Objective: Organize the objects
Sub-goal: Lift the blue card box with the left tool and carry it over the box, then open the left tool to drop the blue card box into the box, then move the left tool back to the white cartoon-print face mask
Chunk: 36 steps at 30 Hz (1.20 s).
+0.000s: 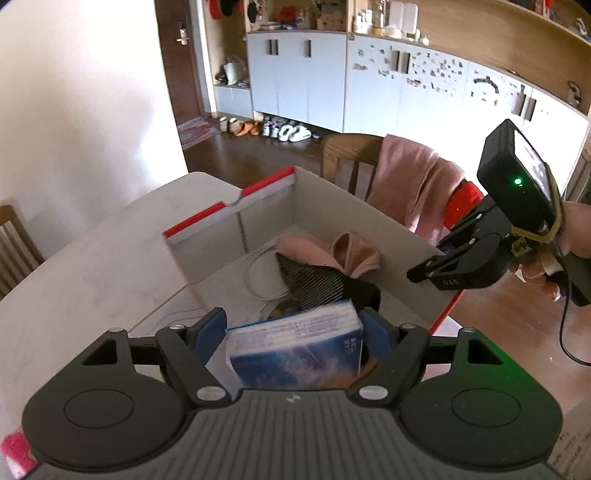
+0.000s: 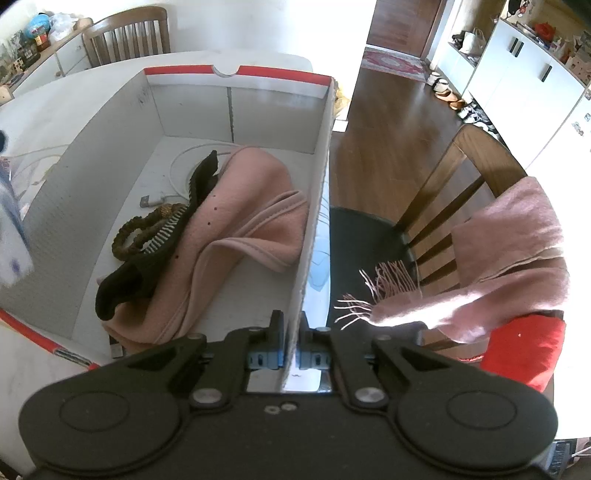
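Note:
A white cardboard box [image 1: 332, 201] with a red rim stands on the pale table [image 1: 81, 266]. My left gripper [image 1: 291, 318] is shut on a blue and white pack [image 1: 295, 343], held above the box's near end. The pack shows blurred at the left edge of the right wrist view [image 2: 11, 221]. My right gripper [image 2: 291, 323] is shut on the box's right wall [image 2: 314, 206]; it also appears in the left wrist view [image 1: 424, 271], held by a hand. Inside lie a pink cloth [image 2: 236, 221], a black fabric piece [image 2: 122, 280], a brown braided loop [image 2: 144, 229] and a white cable [image 2: 177, 166].
A wooden chair [image 2: 436, 192] draped with a pink fringed scarf [image 2: 509, 251] stands right beside the box, with a red item [image 2: 524, 350] under the scarf. Another chair [image 2: 125, 33] stands at the table's far side. White cabinets [image 1: 303, 81] and shoes [image 1: 273, 129] line the far wall.

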### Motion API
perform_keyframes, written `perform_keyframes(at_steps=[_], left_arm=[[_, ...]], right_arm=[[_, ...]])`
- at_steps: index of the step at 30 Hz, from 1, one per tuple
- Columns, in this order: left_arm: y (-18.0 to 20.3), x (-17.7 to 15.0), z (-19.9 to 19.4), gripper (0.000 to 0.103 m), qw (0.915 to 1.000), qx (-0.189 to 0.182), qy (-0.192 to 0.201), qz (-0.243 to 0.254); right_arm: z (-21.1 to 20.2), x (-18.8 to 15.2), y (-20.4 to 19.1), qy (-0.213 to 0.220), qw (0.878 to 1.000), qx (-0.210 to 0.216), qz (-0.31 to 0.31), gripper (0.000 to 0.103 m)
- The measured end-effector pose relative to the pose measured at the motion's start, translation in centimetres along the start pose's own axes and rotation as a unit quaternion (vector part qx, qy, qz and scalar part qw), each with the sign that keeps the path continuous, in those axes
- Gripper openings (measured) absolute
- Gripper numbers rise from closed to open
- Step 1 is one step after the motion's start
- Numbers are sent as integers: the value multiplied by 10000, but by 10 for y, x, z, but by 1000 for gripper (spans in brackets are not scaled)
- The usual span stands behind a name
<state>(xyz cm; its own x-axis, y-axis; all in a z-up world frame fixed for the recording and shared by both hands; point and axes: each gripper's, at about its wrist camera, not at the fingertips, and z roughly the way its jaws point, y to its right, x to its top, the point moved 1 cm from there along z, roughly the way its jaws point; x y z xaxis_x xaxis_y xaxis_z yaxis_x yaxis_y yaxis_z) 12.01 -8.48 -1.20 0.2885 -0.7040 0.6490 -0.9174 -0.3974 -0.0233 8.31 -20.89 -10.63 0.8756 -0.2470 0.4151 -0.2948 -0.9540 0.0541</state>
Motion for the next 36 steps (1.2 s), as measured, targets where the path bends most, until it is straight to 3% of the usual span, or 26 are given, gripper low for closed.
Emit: perform_keyframes(at_steps=[2, 16, 26, 36], left_arm=[[4, 4, 13, 74, 9999, -6, -100, 38], [1, 2, 69, 73, 9978, -11, -633, -197], [6, -4, 60, 73, 9980, -159, -602, -135], [-8, -9, 18, 73, 9985, -240, -297, -392]], right_arm=[[0, 0, 0, 7, 10000, 5, -7, 5], [-3, -1, 2, 24, 10000, 58, -21, 5], [-2, 0, 0, 8, 10000, 21, -74, 5], [-1, 0, 0, -3, 10000, 18, -70, 5]])
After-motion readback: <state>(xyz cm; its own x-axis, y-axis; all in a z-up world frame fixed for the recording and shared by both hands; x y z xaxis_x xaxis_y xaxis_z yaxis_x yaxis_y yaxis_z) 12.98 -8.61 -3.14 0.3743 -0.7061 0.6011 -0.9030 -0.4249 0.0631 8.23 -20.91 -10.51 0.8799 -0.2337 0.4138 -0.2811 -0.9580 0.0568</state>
